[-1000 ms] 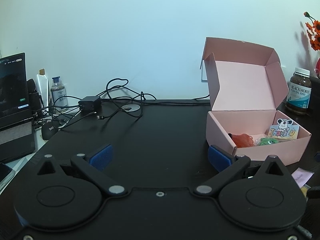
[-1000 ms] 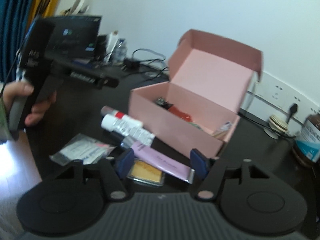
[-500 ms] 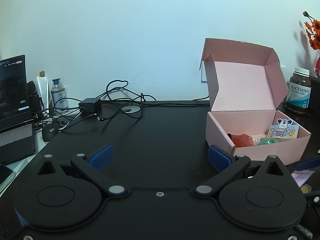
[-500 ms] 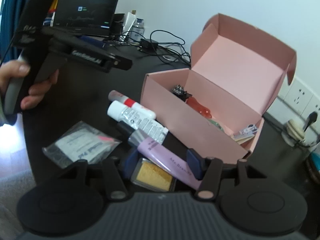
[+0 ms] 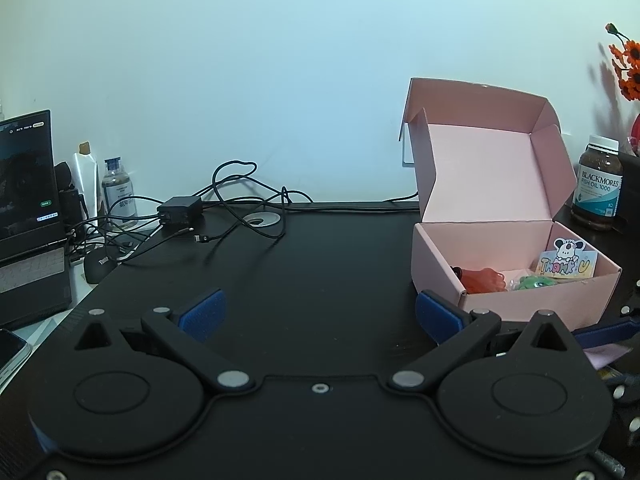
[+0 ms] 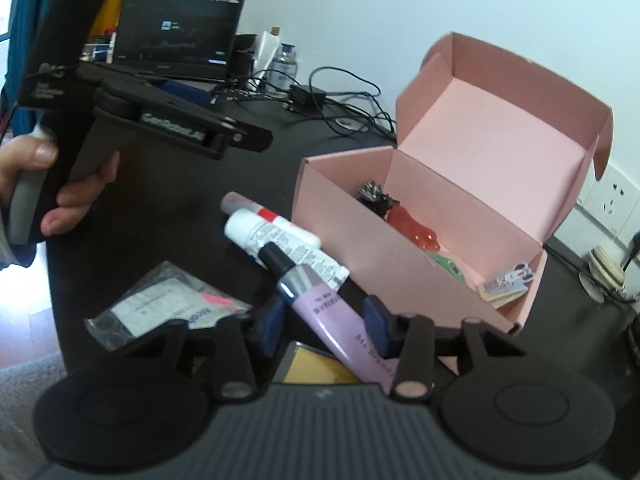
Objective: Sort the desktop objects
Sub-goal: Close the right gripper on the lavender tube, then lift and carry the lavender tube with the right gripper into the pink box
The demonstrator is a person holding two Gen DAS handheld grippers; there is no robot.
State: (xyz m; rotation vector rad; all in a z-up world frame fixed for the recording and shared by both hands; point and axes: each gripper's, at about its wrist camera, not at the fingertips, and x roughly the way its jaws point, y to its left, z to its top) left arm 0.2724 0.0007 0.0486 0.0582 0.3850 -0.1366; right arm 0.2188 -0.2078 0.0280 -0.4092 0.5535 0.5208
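Observation:
A pink box [image 6: 348,236] stands open on the black desk, also in the left wrist view [image 5: 500,312]; inside lie a red item [image 6: 412,228], a green item [image 5: 530,282] and a "Thank U" card [image 5: 566,262]. My right gripper [image 6: 326,322] has its blue pads on either side of a lilac tube [image 6: 332,320] with a black cap; its jaws are closing on it. Beside it lie a white tube [image 6: 284,246], a red-banded stick [image 6: 264,216], a clear packet [image 6: 160,308] and a gold compact [image 6: 316,368]. My left gripper [image 5: 318,314] is open and empty above bare desk.
A laptop [image 6: 178,36], bottles and a tangle of cables with a charger [image 5: 180,208] sit at the desk's far left. A fish-oil bottle [image 5: 598,184] and orange flowers [image 5: 628,64] stand right of the box. A wall socket [image 6: 612,200] is behind.
My right gripper has come down over the lilac tube and its fingers have narrowed around it. The left gripper has stayed almost still.

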